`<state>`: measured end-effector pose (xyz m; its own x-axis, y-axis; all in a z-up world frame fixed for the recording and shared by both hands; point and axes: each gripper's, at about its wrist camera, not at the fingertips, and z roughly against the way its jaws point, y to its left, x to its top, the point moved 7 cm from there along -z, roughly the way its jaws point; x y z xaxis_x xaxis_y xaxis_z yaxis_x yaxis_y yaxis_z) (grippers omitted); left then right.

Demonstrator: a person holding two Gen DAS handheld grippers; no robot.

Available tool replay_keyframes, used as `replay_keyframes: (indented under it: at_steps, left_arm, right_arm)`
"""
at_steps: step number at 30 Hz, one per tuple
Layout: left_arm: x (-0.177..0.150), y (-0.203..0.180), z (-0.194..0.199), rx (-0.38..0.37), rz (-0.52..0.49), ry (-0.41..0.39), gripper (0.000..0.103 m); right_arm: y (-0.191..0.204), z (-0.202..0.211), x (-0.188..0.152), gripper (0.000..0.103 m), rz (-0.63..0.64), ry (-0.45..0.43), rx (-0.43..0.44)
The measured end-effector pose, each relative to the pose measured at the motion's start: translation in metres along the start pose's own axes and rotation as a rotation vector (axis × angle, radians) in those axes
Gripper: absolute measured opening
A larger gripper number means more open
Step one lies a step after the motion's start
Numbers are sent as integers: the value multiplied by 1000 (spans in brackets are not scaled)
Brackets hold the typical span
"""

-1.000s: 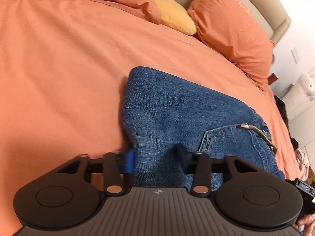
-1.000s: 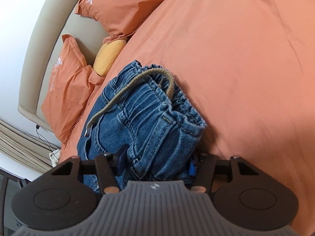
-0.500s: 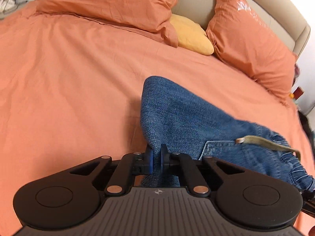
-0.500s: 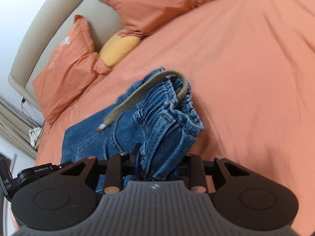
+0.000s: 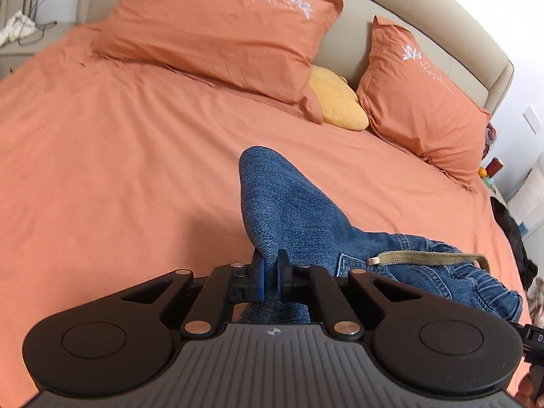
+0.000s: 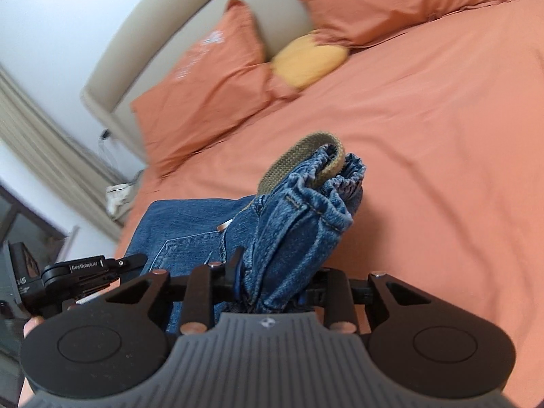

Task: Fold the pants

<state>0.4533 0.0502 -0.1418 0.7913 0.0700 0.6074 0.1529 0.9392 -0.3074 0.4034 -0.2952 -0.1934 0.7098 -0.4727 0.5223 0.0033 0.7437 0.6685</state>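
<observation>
While both grippers carry the folded blue denim pants clear of the orange bedsheet, the lift is the step in hand. The left gripper is pinched tight on a thin folded edge; the right gripper, partly closed, clamps the bunched elastic waistband with its olive drawstring. Next, I judge, comes laying the bundle flat, both ends level.

Orange bed, beige headboard, white walls.
</observation>
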Motion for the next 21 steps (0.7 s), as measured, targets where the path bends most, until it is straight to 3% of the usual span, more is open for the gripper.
replay_keyframes:
  at_steps: [9, 16, 21]
  left_arm:
    - [20, 86, 73, 48, -74, 26, 6]
    - [6, 154, 65, 56, -15, 61, 6]
    - [-12, 183, 40, 33, -5, 78, 6]
  right_arm:
    - [109, -19, -74, 24, -42, 15, 141]
    - [149, -55, -119, 24, -64, 55, 154]
    - [150, -81, -137, 24, -10, 72, 110]
